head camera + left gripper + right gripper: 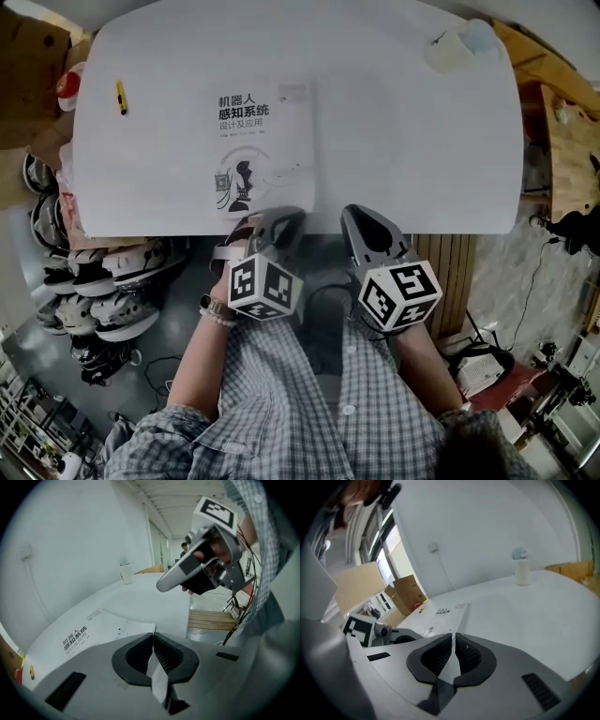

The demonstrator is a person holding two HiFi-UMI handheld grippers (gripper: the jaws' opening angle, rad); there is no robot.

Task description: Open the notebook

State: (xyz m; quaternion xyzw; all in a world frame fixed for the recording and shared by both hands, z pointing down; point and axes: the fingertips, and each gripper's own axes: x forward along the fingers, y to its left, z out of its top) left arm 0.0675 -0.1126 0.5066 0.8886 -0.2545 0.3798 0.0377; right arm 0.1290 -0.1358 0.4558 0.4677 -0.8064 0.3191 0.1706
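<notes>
The notebook (262, 141) lies closed on the white table (422, 141), its white cover printed with dark characters and a small drawing. My left gripper (281, 216) is shut, its tips at the notebook's near right corner by the table's front edge. In the left gripper view the notebook (98, 630) ends right at the left gripper's (153, 637) closed tips; whether the cover is pinched I cannot tell. My right gripper (361, 214) hovers shut and empty beside it, just right of the notebook. In the right gripper view the right gripper (453, 635) points at the notebook (447, 613).
A pale bottle (459, 42) stands at the table's far right corner. A yellow pen (120, 97) and a red object (67, 84) sit at the far left. Helmets (94, 281) are piled on the floor at the left, and a wooden bench (562, 141) stands at the right.
</notes>
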